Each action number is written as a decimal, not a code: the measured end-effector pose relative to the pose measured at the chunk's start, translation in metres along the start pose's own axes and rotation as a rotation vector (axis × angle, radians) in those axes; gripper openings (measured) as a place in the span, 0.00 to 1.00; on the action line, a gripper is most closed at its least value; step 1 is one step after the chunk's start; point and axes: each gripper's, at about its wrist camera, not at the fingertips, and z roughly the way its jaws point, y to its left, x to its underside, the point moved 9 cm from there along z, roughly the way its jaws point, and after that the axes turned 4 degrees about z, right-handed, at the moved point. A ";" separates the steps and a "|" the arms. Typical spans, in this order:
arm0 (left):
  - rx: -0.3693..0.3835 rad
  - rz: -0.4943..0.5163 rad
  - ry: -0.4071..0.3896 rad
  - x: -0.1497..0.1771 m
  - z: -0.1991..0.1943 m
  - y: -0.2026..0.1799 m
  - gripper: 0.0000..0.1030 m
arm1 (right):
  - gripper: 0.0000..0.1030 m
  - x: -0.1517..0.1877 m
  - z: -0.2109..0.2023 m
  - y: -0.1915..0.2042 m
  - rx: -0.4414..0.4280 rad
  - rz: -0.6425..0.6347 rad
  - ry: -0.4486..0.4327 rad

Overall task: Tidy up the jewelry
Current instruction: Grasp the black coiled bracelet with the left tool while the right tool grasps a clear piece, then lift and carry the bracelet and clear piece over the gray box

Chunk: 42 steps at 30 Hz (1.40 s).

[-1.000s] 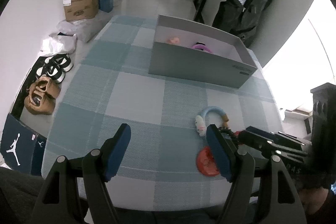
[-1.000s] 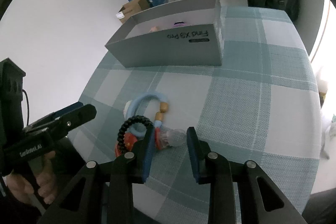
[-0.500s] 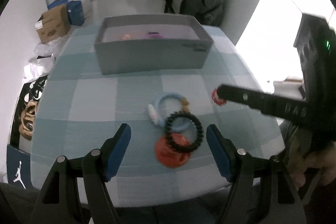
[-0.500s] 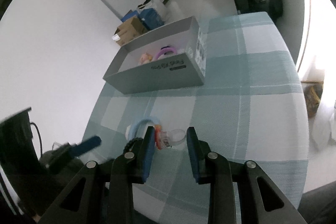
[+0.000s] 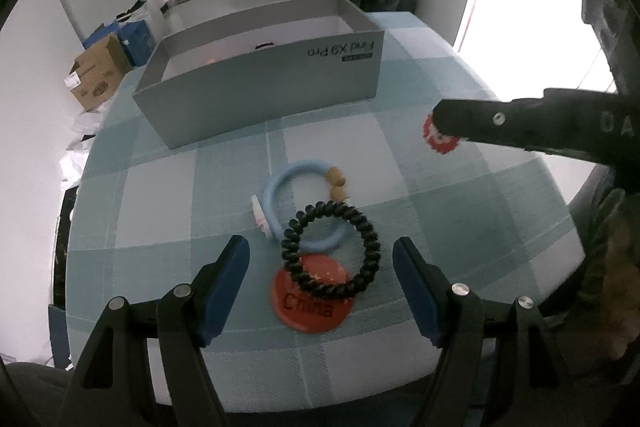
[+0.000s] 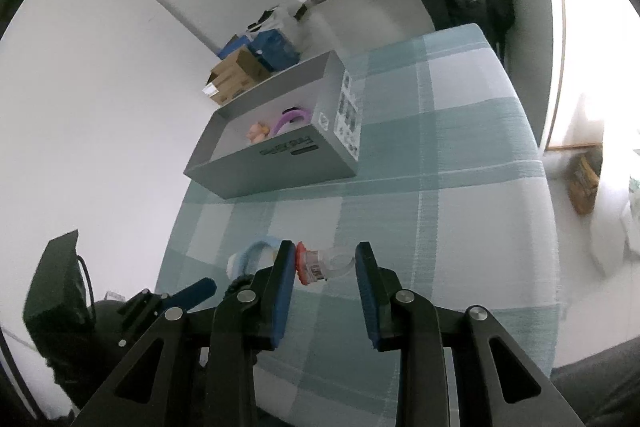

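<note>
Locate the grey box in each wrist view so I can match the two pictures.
Left wrist: grey box upper centre, beyond the blue ring.
Right wrist: grey box left of centre, open top showing a purple ring.
Shared landmark: brown carton on the floor behind it.

Black coil ring (image 5: 331,249) overlapping blue ring (image 5: 304,203) and red disc (image 5: 311,297).

Left wrist view: steeply down and close over the near edge of the checked table (image 5: 460,187), facing the grey box (image 5: 264,95) at the far side. Right wrist view: from the table's right, higher, angled down more gently, facing left toward the same grey box (image 6: 280,167). Shared: box, blue ring (image 5: 280,191) (image 6: 256,253), tabletop (image 6: 460,187), cartons beyond
</note>
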 end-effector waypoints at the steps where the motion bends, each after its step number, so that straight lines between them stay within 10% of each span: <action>1: 0.003 -0.001 0.001 0.000 0.000 0.000 0.68 | 0.28 0.000 0.000 -0.001 0.000 0.002 0.000; 8: -0.003 0.036 -0.015 -0.005 -0.001 -0.007 0.66 | 0.28 -0.001 -0.001 -0.003 0.004 0.007 -0.003; 16: -0.002 0.080 -0.006 -0.003 0.001 -0.014 0.39 | 0.28 -0.001 0.000 -0.006 0.010 0.017 -0.001; 42: 0.119 -0.065 -0.131 -0.028 -0.028 0.000 0.31 | 0.28 -0.001 0.002 -0.008 0.020 0.024 0.001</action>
